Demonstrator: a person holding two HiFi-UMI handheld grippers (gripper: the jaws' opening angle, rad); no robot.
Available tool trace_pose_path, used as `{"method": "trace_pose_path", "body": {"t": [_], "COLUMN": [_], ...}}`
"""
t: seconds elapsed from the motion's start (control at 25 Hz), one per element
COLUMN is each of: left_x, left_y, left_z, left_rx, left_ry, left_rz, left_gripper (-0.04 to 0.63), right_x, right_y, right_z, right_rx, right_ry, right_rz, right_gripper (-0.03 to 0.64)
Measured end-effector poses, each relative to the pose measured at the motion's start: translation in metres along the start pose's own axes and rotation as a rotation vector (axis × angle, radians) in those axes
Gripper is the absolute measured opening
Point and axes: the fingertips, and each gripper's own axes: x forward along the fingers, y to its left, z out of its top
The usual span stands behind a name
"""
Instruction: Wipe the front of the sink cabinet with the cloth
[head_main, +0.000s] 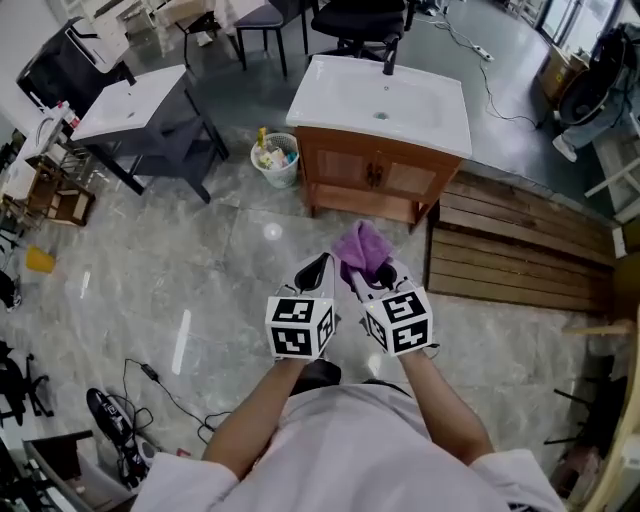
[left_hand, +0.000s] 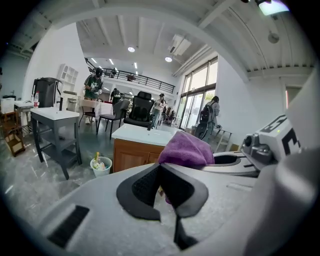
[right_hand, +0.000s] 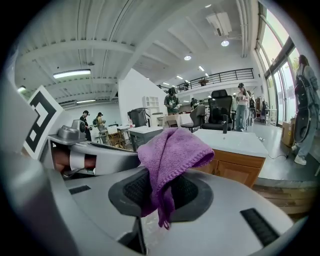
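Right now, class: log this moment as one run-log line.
phase: wiping not begun | right gripper: shut on purple cloth | left gripper: shut, empty | sink cabinet: ahead, cloth not touching it

Purple cloth (head_main: 362, 250); white sink top (head_main: 340, 100); brown wood cabinet (head_main: 345, 172); grey marbled floor (head_main: 150, 280).

The right gripper (right_hand: 161, 194) pinches the purple cloth (right_hand: 171, 150); the sink cabinet (right_hand: 235, 170) stands ahead, seemingly well apart

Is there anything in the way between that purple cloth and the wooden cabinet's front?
Nothing visible: only bare floor lies between the cloth in the right tongs and the cabinet front. The bin stands aside.
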Motion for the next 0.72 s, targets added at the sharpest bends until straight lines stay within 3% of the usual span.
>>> {"method": "trace_pose_path", "body": {"t": [0.28,0.72], "left_x": [0.016,0.060], "left_y": [0.039,0.057], "left_z": [0.018,0.032], "left_rx": [0.006,0.042], "left_ry": [0.001,0.013], "left_rz": [-0.058,-0.094], "left_gripper": [0.003,0.003], "right_x": [0.038,0.078], "right_y": [0.000,-0.029], "right_z": [0.028,0.041], "right_rx": [0.003,0.019], "right_ry": [-0.014,-0.030], "right_rz": [-0.067,-0.095], "right_gripper": [0.075,0.077]}}
